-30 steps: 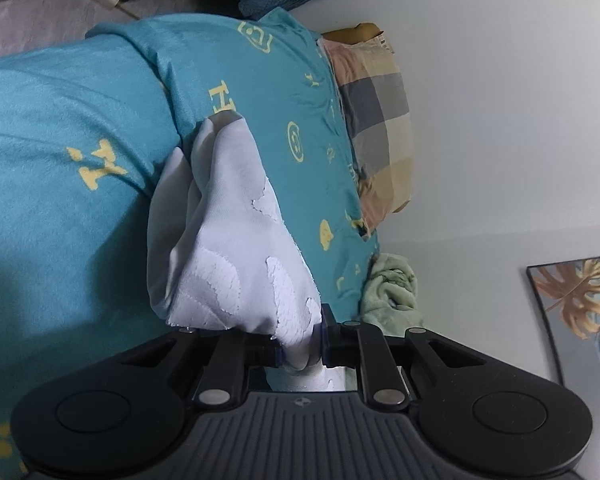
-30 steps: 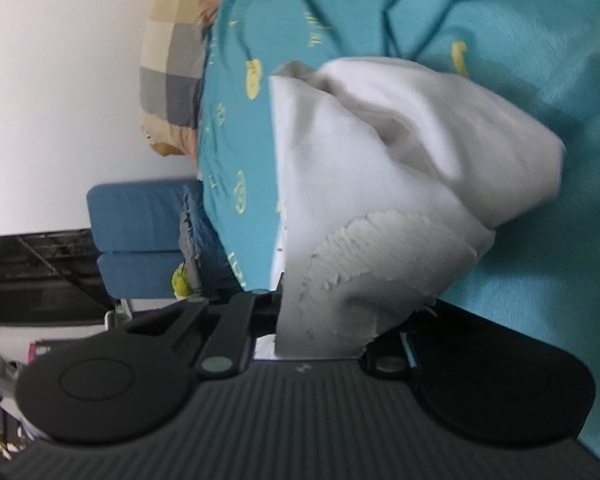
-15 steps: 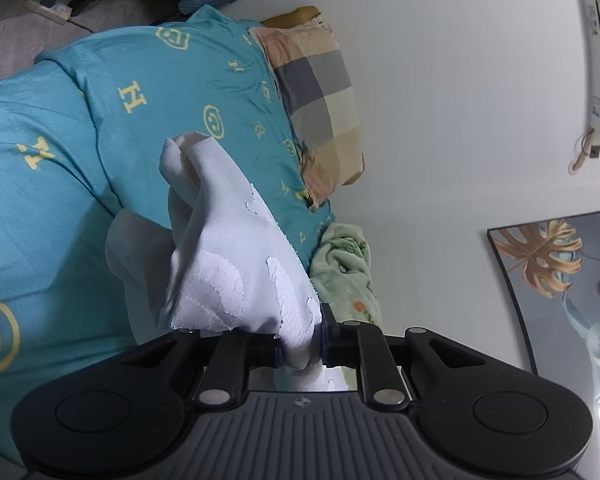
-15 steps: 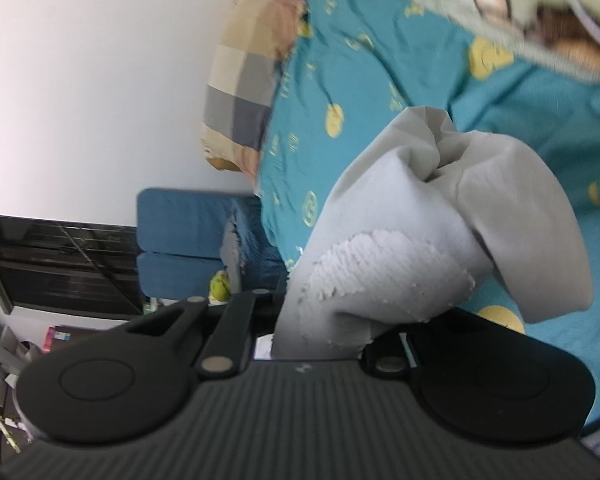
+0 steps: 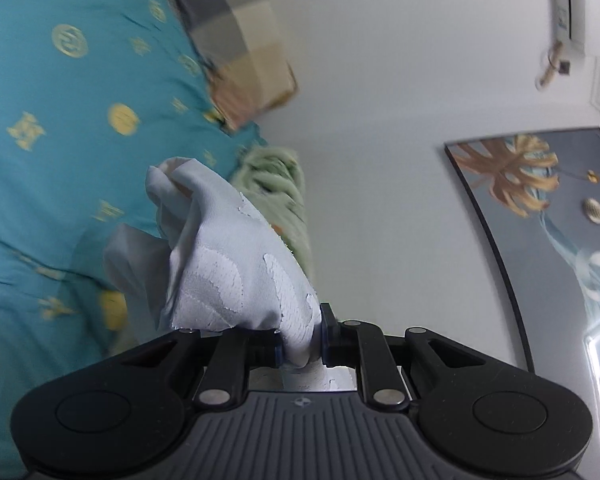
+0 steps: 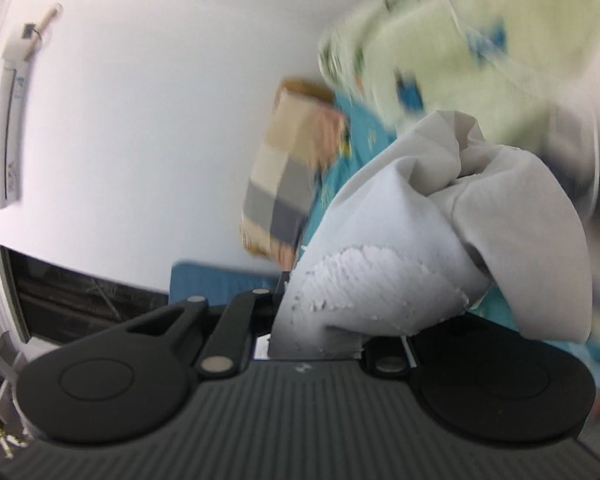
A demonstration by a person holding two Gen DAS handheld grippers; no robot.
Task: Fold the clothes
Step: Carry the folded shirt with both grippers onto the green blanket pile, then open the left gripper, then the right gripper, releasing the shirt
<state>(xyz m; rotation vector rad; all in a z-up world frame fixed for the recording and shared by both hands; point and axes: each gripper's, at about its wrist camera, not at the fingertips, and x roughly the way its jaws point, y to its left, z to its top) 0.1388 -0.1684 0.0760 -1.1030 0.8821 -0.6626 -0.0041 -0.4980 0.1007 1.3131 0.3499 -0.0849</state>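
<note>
A white garment [image 5: 228,264] with a raised textured pattern hangs bunched in the air above a teal bedspread [image 5: 60,120]. My left gripper [image 5: 300,340] is shut on one part of it, cloth pinched between its pads. In the right wrist view the same white garment [image 6: 420,240] drapes over my right gripper [image 6: 320,320], which is shut on it; its right finger is hidden under the cloth. Both views are blurred.
A checked pillow [image 5: 236,36] lies at the head of the bed by the white wall. A pale green patterned blanket [image 5: 276,188] is bunched beside it. A framed picture [image 5: 540,220] and an air conditioner [image 5: 576,4] hang on the wall. A blue sofa [image 6: 220,284] stands beyond the bed.
Both grippers have risen well above the bed, lifting the white garment off it. The views have tipped up toward the wall, with the bedspread dropping away.
</note>
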